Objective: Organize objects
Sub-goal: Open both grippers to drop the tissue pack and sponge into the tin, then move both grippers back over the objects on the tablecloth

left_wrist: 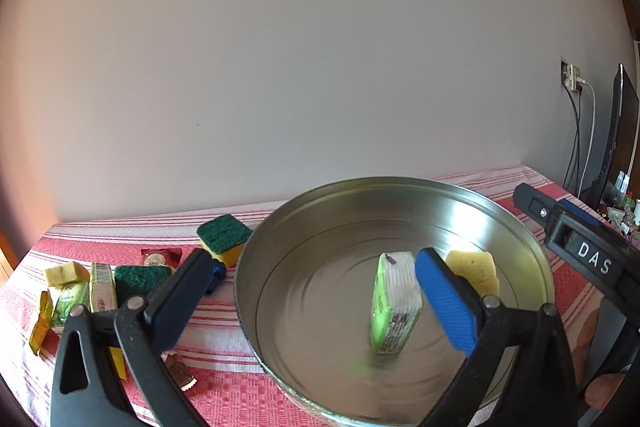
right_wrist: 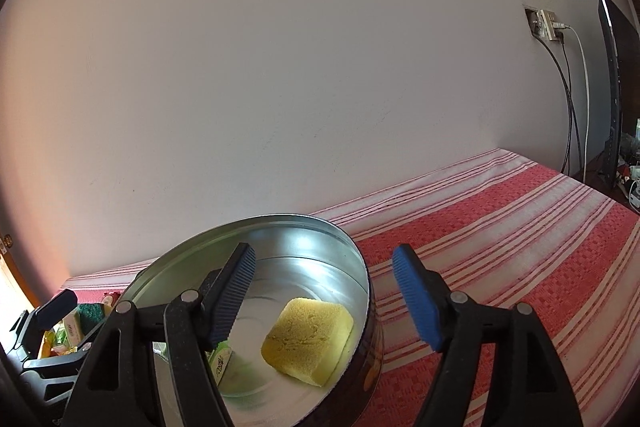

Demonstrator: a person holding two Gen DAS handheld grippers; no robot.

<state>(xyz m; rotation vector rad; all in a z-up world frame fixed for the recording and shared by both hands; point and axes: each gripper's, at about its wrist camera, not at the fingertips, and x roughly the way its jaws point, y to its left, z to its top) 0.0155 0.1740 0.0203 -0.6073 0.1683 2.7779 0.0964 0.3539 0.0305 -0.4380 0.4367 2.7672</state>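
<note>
"DAS" on right gripper (left_wrist: 576,227) body

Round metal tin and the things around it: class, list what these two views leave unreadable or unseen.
- Green and white packet in the round metal tin: blurred in the left wrist view, print unreadable; mostly behind a finger in the right wrist view.
- Small wrapped items beside the tin: labels too small.
- Yellow sponge: partly behind the left gripper's blue pad.
- Tin's near rim: cut off by the bottom edge.
</note>
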